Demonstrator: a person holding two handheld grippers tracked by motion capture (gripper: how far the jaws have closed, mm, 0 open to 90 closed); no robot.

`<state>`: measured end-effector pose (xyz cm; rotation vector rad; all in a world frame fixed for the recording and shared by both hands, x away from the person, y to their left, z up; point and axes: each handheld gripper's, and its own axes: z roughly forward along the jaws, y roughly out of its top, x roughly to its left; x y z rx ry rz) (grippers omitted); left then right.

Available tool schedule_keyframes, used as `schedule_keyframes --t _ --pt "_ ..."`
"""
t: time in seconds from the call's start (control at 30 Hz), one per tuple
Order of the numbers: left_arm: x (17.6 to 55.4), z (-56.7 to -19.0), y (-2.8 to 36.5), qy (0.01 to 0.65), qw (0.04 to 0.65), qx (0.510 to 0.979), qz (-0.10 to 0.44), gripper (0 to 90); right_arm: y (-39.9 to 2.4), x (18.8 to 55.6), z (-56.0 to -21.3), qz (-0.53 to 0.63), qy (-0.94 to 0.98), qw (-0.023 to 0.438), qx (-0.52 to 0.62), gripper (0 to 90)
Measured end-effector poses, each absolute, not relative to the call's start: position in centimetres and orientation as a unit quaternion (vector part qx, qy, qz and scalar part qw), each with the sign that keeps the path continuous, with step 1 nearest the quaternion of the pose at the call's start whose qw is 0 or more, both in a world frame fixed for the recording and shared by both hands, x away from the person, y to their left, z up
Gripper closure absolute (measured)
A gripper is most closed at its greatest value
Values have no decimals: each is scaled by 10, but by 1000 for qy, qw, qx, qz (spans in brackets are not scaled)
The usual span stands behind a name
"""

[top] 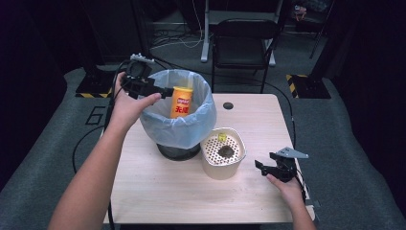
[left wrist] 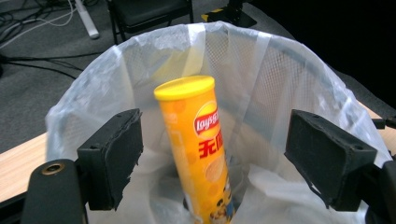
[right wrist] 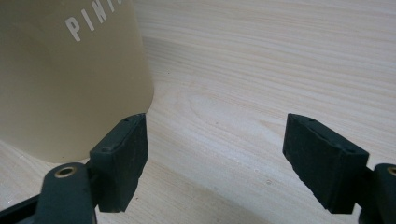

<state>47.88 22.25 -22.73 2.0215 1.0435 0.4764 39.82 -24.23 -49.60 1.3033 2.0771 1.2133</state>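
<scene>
Nearest, right gripper (top: 266, 167) rested low on the table (top: 158, 187) at the near right edge, jaws spread wide with bare wood between them. Just beside it, cream container (top: 222, 158) with perforated lid and dark lump on top. Beyond that, bin (top: 178, 109) lined with pale bag, yellow chip can (top: 182, 101) standing tilted inside. Left gripper (top: 165, 91) hovered at the bin's far-left rim, jaws parted, clear of the can, gripping nothing. Farthest back, black chair (top: 244, 40)
</scene>
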Motion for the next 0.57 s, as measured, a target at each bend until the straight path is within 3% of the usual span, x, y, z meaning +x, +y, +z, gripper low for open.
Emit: schedule_keyframes --t 0.57 --pt "414 -264 294 415 437 779 173 192 -243 396 -497 432 739 202 476 206"
